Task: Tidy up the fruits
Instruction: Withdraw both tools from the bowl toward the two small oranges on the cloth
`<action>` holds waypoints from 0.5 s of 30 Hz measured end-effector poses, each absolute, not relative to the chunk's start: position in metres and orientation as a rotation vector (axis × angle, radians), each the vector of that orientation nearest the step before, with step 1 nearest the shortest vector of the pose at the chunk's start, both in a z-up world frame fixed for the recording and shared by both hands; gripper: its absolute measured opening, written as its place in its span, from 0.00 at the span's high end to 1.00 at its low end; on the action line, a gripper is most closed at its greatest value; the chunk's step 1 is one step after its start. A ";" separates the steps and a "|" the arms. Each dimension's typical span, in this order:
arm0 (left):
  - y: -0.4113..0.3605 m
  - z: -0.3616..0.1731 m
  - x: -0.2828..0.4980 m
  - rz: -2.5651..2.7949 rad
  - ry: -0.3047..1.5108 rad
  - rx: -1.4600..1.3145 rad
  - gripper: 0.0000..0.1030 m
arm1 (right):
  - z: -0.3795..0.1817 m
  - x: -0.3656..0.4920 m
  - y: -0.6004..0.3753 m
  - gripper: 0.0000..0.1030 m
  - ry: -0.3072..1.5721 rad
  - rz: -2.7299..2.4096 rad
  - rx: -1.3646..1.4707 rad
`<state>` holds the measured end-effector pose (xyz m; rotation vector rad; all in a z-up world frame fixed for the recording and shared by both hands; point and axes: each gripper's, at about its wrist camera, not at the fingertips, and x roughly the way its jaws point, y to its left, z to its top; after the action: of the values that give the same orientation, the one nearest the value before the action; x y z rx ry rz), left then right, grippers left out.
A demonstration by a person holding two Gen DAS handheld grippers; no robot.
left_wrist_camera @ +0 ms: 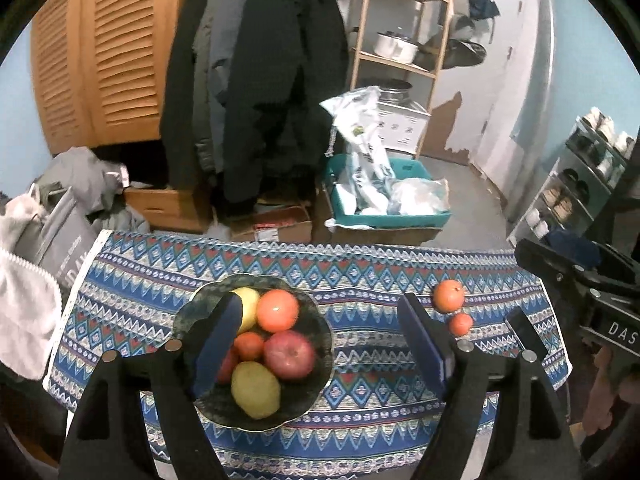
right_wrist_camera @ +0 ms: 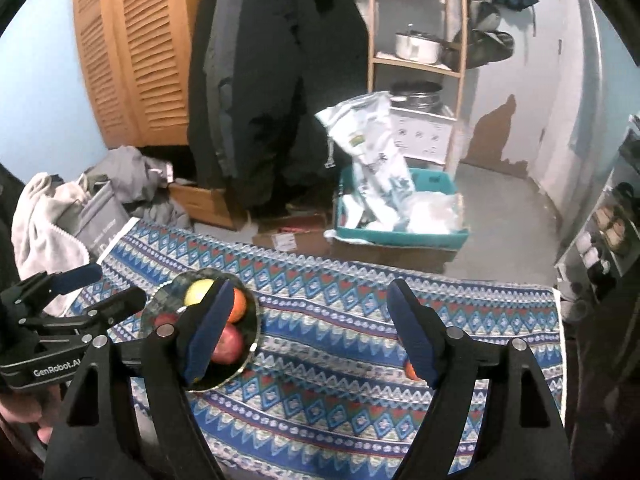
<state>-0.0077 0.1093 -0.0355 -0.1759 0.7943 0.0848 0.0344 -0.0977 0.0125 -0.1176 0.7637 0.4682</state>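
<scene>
A dark bowl (left_wrist_camera: pixel 320 320) on the patterned tablecloth (left_wrist_camera: pixel 360 280) holds several fruits: a red apple (left_wrist_camera: pixel 289 354), an orange (left_wrist_camera: pixel 278 310), a yellow-green fruit (left_wrist_camera: pixel 256 390) and others. Two loose oranges lie on the cloth to the right, a large one (left_wrist_camera: pixel 449 296) and a small one (left_wrist_camera: pixel 460 324). My left gripper (left_wrist_camera: pixel 320 344) is open and empty above the bowl's right side. My right gripper (right_wrist_camera: pixel 312 332) is open and empty; the bowl (right_wrist_camera: pixel 160 300) sits by its left finger, and an orange (right_wrist_camera: pixel 410 370) peeks out behind its right finger (right_wrist_camera: pixel 412 340).
Beyond the table's far edge are cardboard boxes (left_wrist_camera: pixel 276 224), a teal crate (left_wrist_camera: pixel 400 216) with plastic bags, hanging dark coats (left_wrist_camera: pixel 260 80), a wooden shelf (left_wrist_camera: pixel 400 40) and a louvered cabinet (left_wrist_camera: pixel 100 60). Grey clothes and a bag (left_wrist_camera: pixel 52 220) lie left. A shoe rack (left_wrist_camera: pixel 580 184) stands right.
</scene>
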 end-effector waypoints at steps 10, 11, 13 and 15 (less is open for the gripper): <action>0.060 -0.032 0.016 0.017 0.801 -0.084 0.15 | 0.010 0.045 -0.139 0.23 0.767 0.403 -0.078; 0.056 -0.032 0.018 0.010 0.802 -0.083 0.15 | 0.010 0.047 -0.143 0.23 0.767 0.397 -0.074; 0.049 -0.031 0.023 -0.008 0.807 -0.088 0.15 | 0.008 0.050 -0.152 0.23 0.769 0.380 -0.067; 0.043 -0.032 0.029 -0.025 0.814 -0.096 0.15 | 0.007 0.053 -0.162 0.23 0.770 0.364 -0.061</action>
<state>0.0289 0.0425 -0.0315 -0.0960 0.8137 -0.0247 0.0532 -0.1618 0.0067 -0.0611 0.7704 0.3636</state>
